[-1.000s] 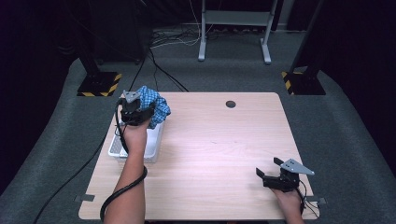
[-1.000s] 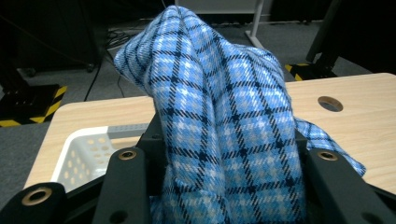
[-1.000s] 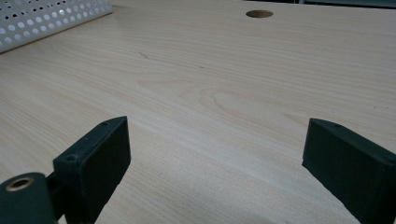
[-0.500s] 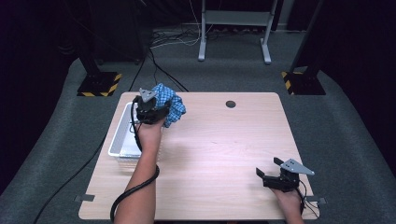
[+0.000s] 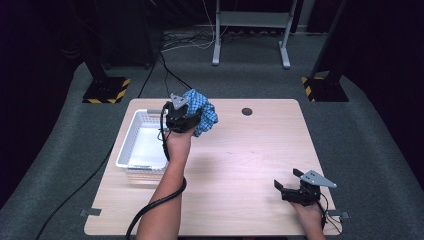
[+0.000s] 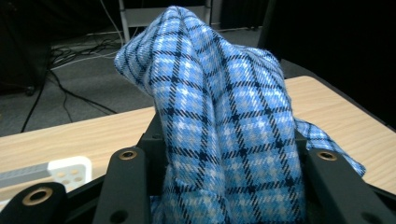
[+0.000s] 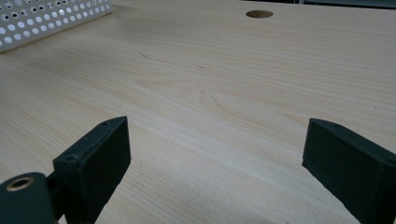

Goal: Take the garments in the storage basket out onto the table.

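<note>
Left gripper [image 5: 186, 116] clamping blue plaid cloth [image 6: 224, 126] (bunched), right gripper [image 7: 217, 168] — jaws apart

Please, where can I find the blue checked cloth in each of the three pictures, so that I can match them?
High view: the blue checked cloth is bunched in the left claw, upper middle, just right of the white basket.
Left gripper view: it fills the centre, clamped between the two black jaws.
Right gripper view: it is not in this picture.
Shared landmark: the white basket, at left in the high view, lower left in the left gripper view, top left in the right gripper view.
</note>
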Motion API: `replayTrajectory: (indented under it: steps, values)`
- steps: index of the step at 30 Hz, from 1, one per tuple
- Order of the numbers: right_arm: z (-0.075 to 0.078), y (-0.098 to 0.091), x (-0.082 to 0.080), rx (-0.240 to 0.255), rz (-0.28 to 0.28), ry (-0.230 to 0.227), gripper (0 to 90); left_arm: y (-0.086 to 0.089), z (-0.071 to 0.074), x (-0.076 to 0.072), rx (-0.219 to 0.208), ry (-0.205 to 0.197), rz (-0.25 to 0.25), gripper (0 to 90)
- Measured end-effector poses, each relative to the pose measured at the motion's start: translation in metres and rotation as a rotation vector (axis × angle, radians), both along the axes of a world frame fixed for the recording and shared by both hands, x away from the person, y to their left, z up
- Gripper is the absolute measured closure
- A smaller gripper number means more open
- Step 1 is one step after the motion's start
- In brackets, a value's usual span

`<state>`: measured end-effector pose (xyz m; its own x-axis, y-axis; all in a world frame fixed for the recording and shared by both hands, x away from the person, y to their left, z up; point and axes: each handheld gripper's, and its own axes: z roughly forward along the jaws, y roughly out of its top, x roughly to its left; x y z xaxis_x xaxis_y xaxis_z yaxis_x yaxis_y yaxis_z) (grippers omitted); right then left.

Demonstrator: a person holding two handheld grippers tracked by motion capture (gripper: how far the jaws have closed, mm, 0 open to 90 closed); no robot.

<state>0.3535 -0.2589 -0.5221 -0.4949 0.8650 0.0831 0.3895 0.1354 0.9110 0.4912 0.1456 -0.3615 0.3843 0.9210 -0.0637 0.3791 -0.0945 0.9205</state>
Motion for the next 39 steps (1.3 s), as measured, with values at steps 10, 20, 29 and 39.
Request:
replayTrajectory:
  steps: [10,20,29,39]
  values:
    - [0.0,0.0,0.0,0.0,0.0,-0.001,6.6,-0.022,-0.007,0.002,-0.003,0.001,-0.044,52.4]
    - [0.0,0.0,0.0,0.001,-0.001,0.0,6.6,-0.029,-0.015,0.004,0.009,-0.004,-0.043,52.4]
    - [0.0,0.0,0.0,0.001,-0.001,0.0,6.6,-0.031,-0.036,0.008,0.008,0.024,-0.034,52.3]
    - [0.0,0.0,0.0,0.001,0.0,0.0,6.6,-0.034,-0.062,0.011,0.019,0.051,-0.033,52.3]
